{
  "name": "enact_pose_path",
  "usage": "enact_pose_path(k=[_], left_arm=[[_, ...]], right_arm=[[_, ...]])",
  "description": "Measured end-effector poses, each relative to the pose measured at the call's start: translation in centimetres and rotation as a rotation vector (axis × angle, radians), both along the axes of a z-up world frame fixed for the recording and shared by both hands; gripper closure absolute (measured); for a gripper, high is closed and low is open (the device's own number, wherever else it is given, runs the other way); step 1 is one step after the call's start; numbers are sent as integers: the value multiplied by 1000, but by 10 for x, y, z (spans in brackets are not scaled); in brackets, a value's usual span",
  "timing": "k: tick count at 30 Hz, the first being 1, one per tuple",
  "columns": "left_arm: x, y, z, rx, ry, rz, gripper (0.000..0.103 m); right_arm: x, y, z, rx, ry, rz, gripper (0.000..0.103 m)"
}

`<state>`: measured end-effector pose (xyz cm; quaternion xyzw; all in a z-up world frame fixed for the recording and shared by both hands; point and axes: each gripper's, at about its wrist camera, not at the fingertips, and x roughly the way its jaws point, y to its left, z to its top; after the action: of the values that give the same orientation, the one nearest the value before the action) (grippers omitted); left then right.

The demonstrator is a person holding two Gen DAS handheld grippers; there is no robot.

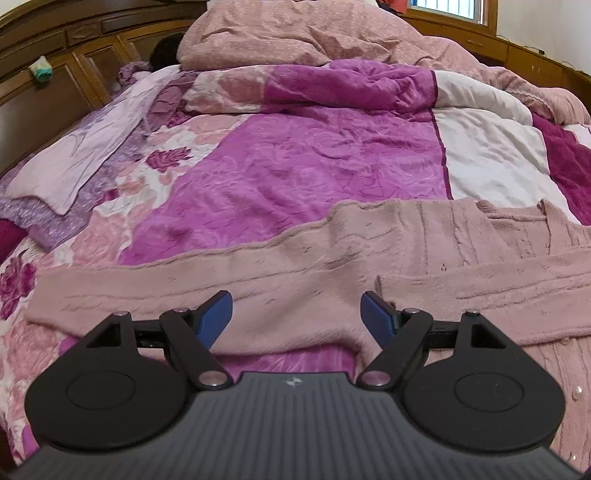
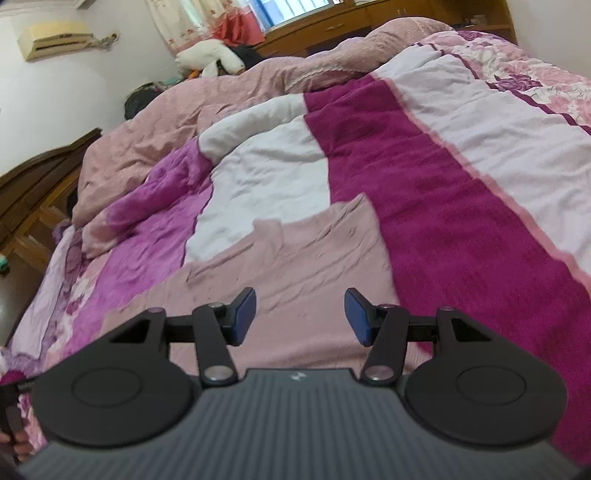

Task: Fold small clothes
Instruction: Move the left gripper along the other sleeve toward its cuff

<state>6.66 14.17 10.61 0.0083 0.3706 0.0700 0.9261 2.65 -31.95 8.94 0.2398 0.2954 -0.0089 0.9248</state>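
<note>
A fuzzy dusty-pink sweater (image 1: 369,258) lies spread on the bed, one sleeve stretched out to the left in the left wrist view. It also shows in the right wrist view (image 2: 295,258), lying flat. My left gripper (image 1: 297,312) is open, its blue pads just above the sweater's near edge by the sleeve. My right gripper (image 2: 300,312) is open and empty, hovering low over the sweater's body. Neither holds any cloth.
The bed is covered with a magenta, white and floral quilt (image 1: 295,166). A bunched pink duvet (image 1: 295,33) lies at the far side. A lilac pillow (image 1: 74,158) sits at the left by the wooden headboard (image 1: 55,74). A window is beyond.
</note>
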Motion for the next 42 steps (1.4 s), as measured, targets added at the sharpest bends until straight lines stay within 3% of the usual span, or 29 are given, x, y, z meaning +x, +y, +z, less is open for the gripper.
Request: enact_pose_path(k=[6, 11, 15, 25, 31, 34, 39, 42], left_arm=[[-18, 14, -5, 15, 29, 52, 20], [-24, 36, -16, -44, 58, 150, 19], [-27, 55, -24, -72, 82, 250, 19], [-23, 104, -44, -214, 80, 438, 18], [-8, 123, -56, -329, 58, 514, 16], [-3, 128, -63, -401, 52, 554, 9], [-5, 123, -62, -476, 42, 548, 8], [1, 120, -63, -479, 53, 553, 7]], right_arm=[[-27, 26, -3, -70, 27, 10, 47], [-46, 46, -9, -67, 48, 59, 38], [-56, 61, -15, -99, 48, 84, 38], [-62, 90, -42, -191, 99, 115, 38], [-65, 96, -54, -179, 134, 125, 37], [-65, 97, -55, -179, 141, 123, 30], [-65, 96, -52, -188, 132, 118, 28], [-63, 95, -56, -181, 142, 112, 28]])
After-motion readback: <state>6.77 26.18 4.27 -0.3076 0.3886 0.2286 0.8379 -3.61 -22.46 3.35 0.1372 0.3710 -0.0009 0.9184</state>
